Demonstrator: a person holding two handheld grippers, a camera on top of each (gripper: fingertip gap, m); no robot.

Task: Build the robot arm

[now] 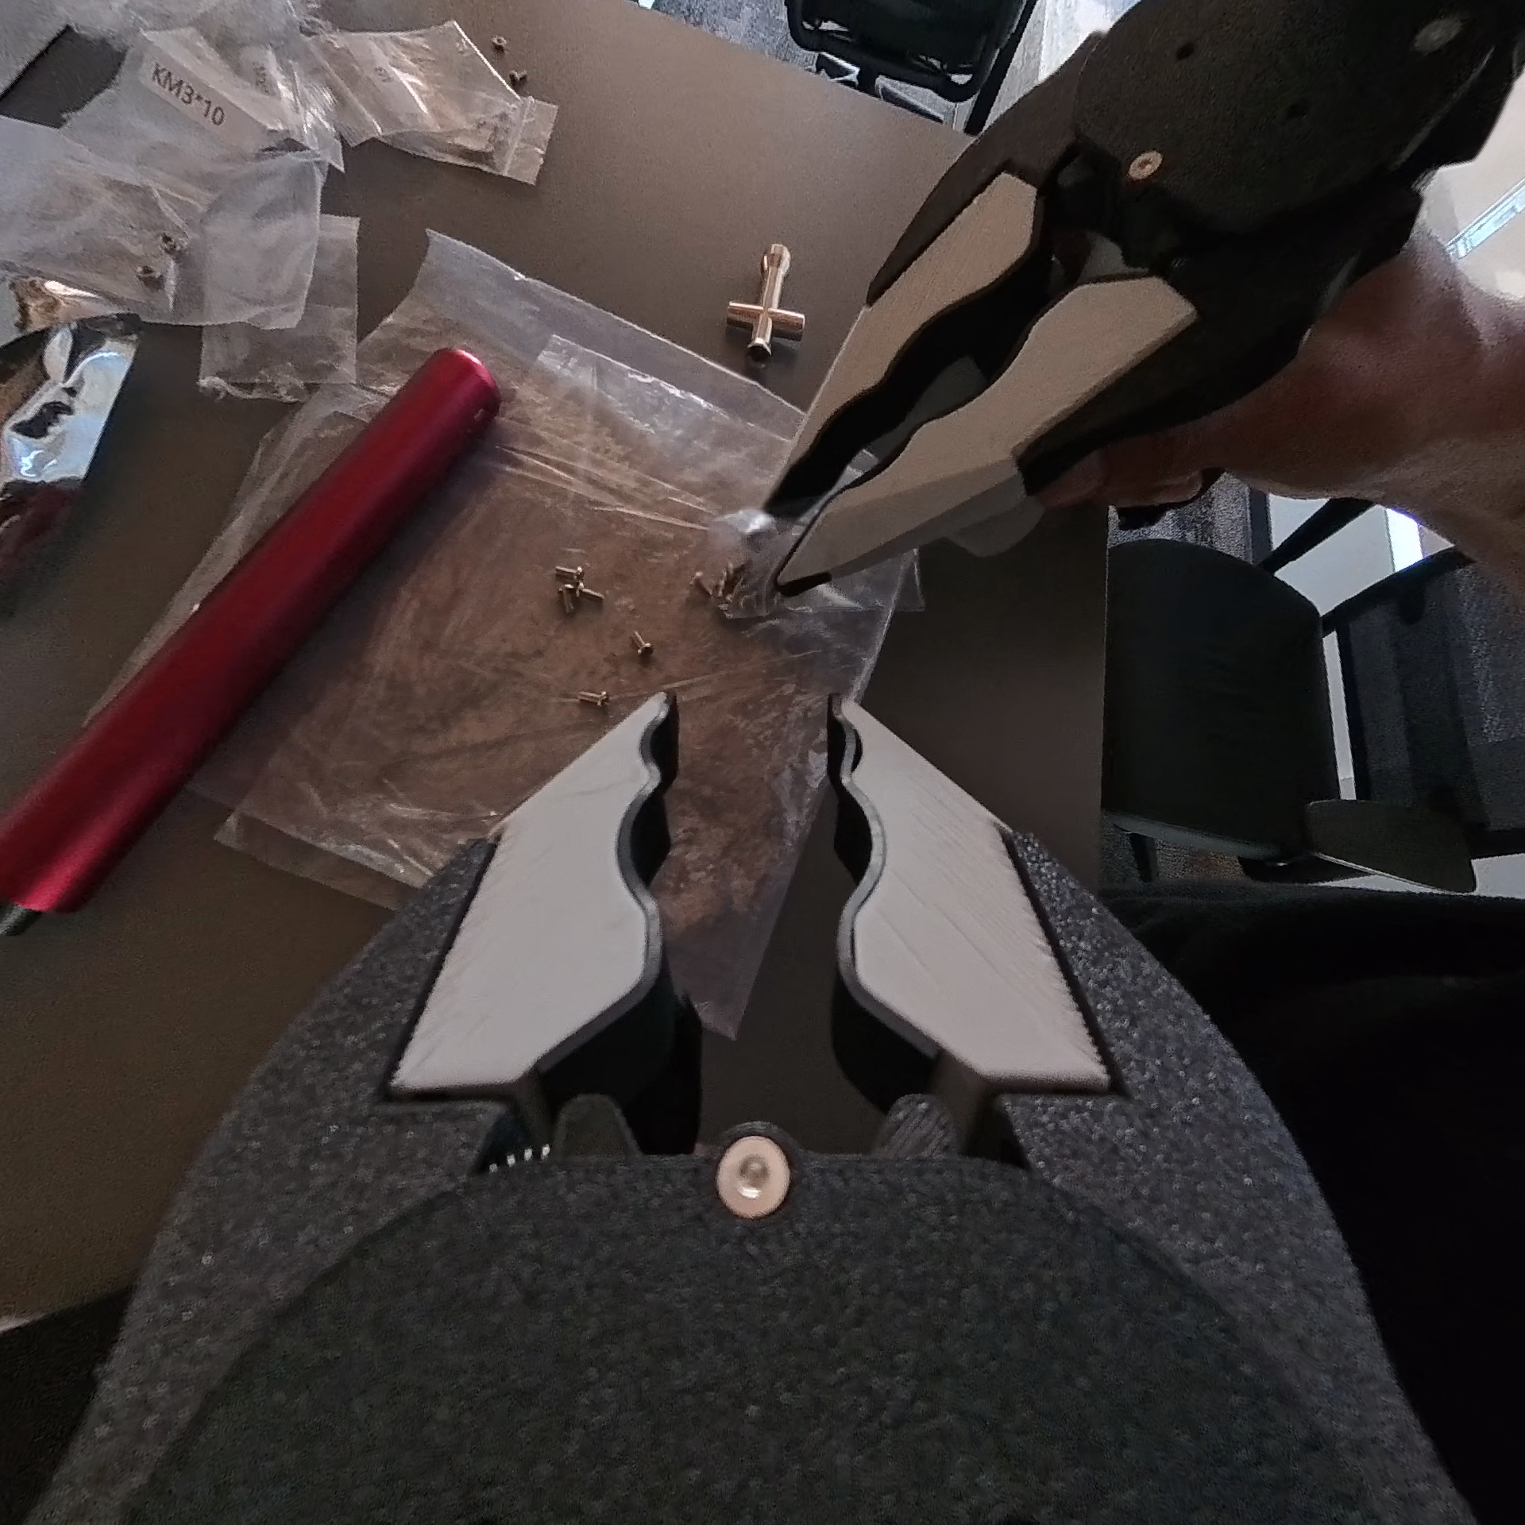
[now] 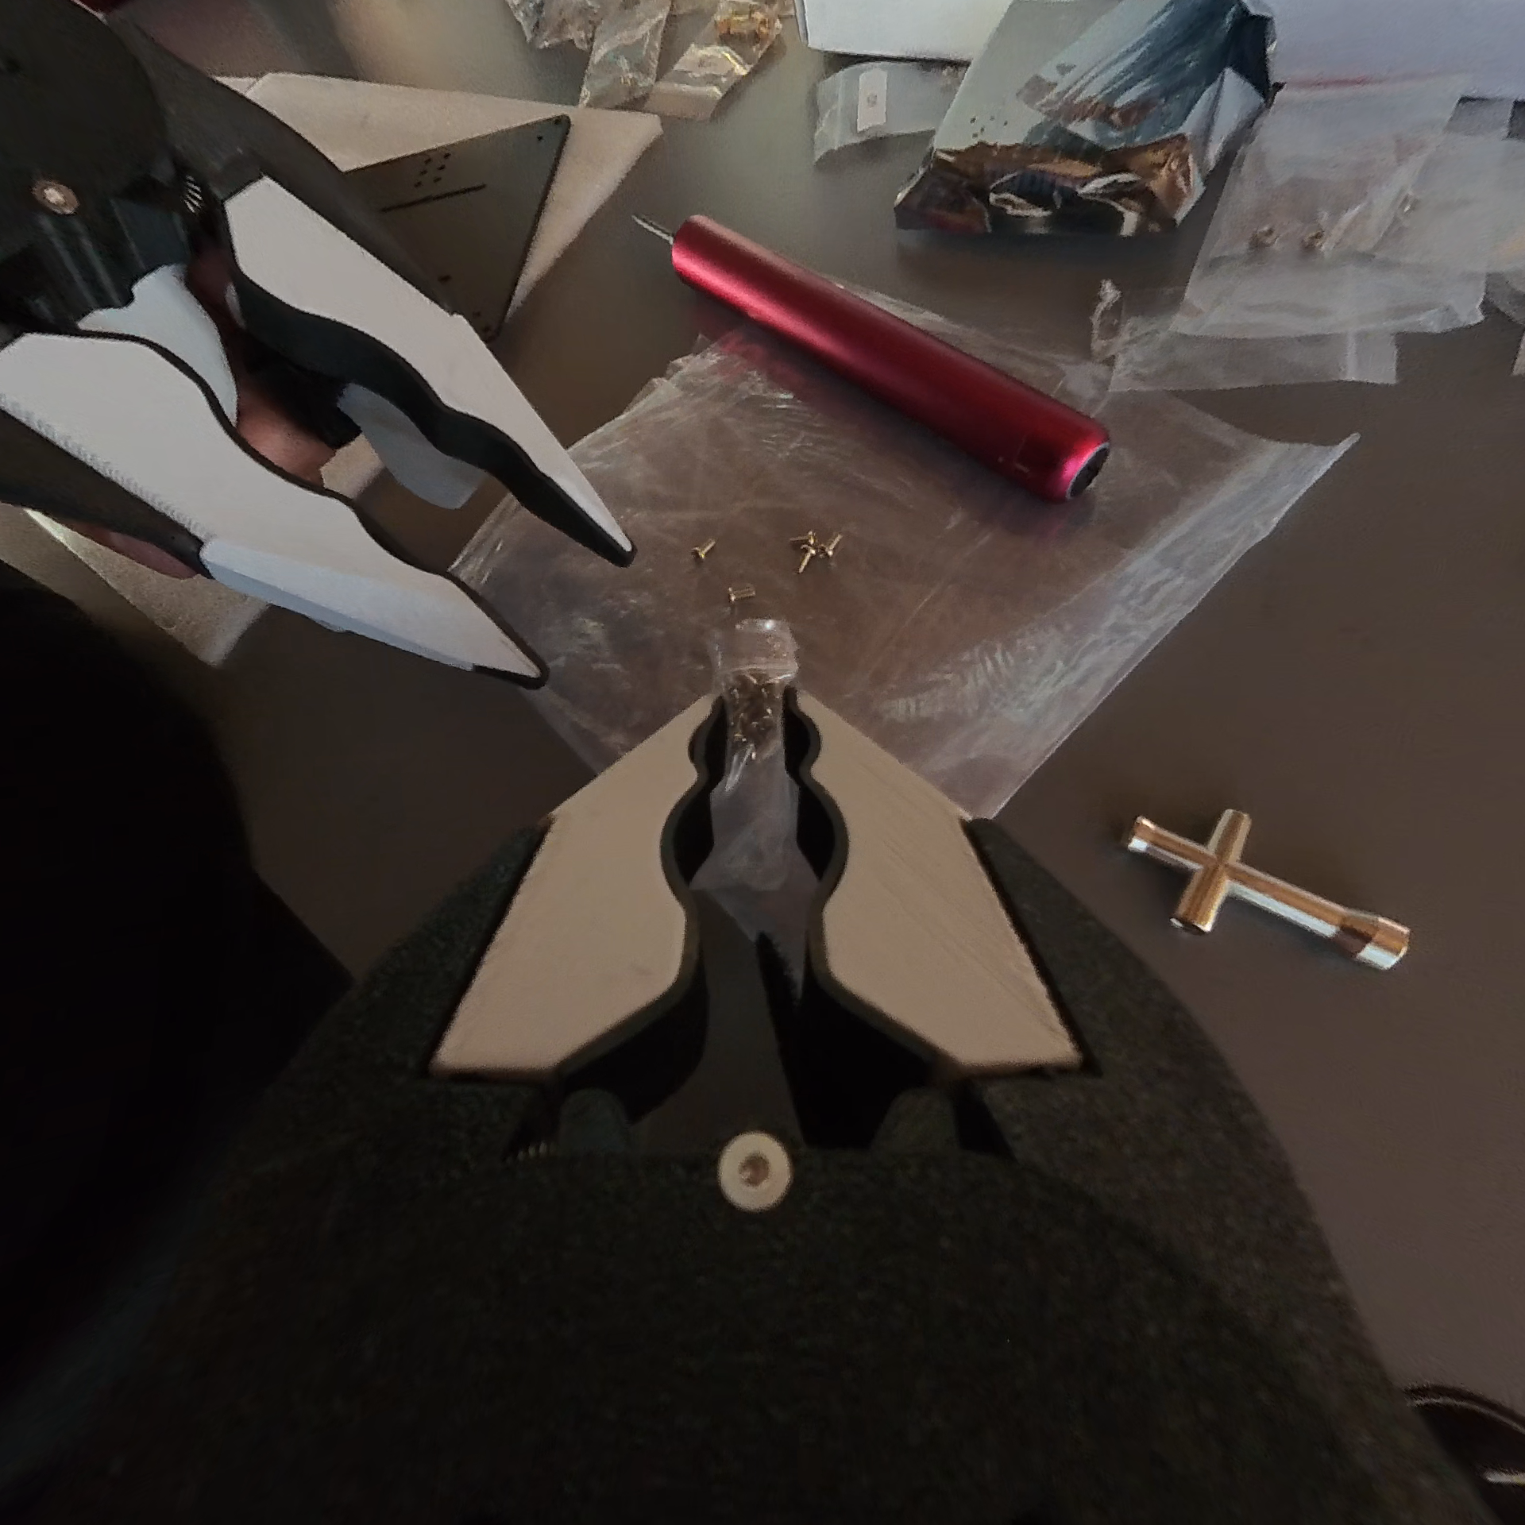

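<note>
The right gripper [image 2: 747,714], fingers clenched on a small screw bag [image 2: 755,660], apparently tipped it over a flat plastic sheet [image 2: 1031,594] catching loose screws [image 2: 813,549], while the left gripper [image 1: 753,705] hovered nearby, fingers released.

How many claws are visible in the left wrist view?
2: the left claw open over the clear plastic sheet, the right claw shut on a small bag of screws farther ahead.
</note>
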